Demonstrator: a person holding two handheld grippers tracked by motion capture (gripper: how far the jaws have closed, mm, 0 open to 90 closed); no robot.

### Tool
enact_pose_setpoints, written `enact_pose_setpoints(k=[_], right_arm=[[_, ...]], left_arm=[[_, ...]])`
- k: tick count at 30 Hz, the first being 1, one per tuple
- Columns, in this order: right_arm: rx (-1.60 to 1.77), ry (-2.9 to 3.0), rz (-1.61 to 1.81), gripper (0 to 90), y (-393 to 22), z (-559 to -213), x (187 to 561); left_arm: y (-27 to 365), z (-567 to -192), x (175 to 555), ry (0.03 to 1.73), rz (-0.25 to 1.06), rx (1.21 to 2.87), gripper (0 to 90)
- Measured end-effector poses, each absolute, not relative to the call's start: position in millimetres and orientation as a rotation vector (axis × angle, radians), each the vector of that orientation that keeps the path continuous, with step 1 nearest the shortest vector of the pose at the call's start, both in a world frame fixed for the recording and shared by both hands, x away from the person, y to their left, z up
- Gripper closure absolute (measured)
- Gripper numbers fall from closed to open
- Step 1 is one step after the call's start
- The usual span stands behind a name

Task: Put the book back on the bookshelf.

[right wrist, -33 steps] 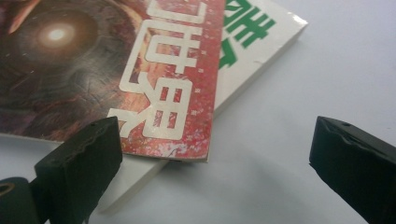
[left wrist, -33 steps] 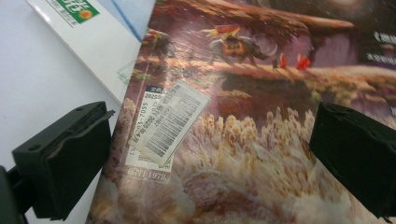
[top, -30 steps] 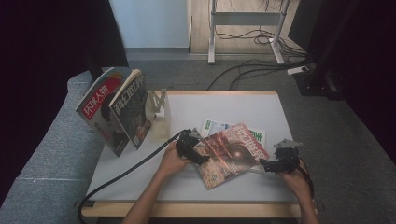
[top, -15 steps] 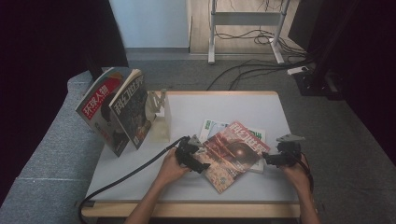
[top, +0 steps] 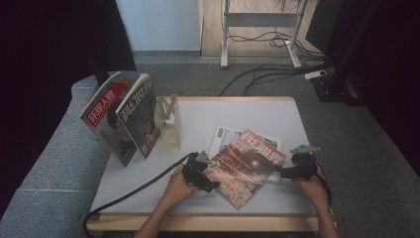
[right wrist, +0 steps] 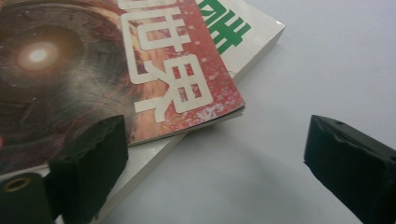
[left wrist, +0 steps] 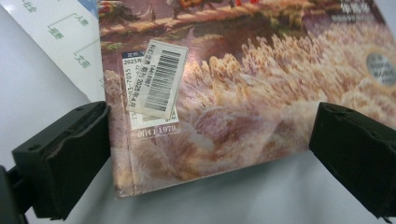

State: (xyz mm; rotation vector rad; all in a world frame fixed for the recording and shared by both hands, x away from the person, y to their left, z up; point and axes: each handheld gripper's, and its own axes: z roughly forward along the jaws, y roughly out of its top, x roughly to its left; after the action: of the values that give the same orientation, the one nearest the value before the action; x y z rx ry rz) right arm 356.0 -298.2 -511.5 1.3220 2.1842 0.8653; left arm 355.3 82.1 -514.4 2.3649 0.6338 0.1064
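Left gripper (top: pixel 202 171) wide open at the near corner of the red magazine (top: pixel 247 166); right gripper (top: pixel 292 171) wide open too, just beside its other corner. Lay tilted on a white book (top: pixel 224 136), on the table (top: pixel 247 114). Farther back, two magazines (top: pixel 124 116) stood leaning.

Bare white table (top: pixel 247 111) is lying open across the far half and the front right corner. Two stacked magazines (top: pixel 247 163) are occupying the near centre. Upright magazines (top: pixel 124 116) and a white stand (top: pixel 171 124) are blocking the left side.
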Motion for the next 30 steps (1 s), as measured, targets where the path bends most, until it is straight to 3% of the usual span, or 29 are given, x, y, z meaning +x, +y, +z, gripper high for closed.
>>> enact_pose_setpoints(k=[10, 18, 30], right_arm=[[1.349, 2.158, 0.828, 3.7, -298.2, -511.2, 372.2], [1.345, 2.162, 0.832, 6.7, -297.1, -509.9, 375.3], [1.345, 2.154, 0.869, 6.6, -304.8, -505.2, 364.2]], left_arm=[[86.5, -515.9, 338.9, 0.605, 0.017, 2.322, 0.0], [90.2, -511.8, 336.7, 0.570, 0.118, 2.383, 0.0], [107.6, -504.6, 362.4, 0.659, 0.206, 2.366, 0.0]])
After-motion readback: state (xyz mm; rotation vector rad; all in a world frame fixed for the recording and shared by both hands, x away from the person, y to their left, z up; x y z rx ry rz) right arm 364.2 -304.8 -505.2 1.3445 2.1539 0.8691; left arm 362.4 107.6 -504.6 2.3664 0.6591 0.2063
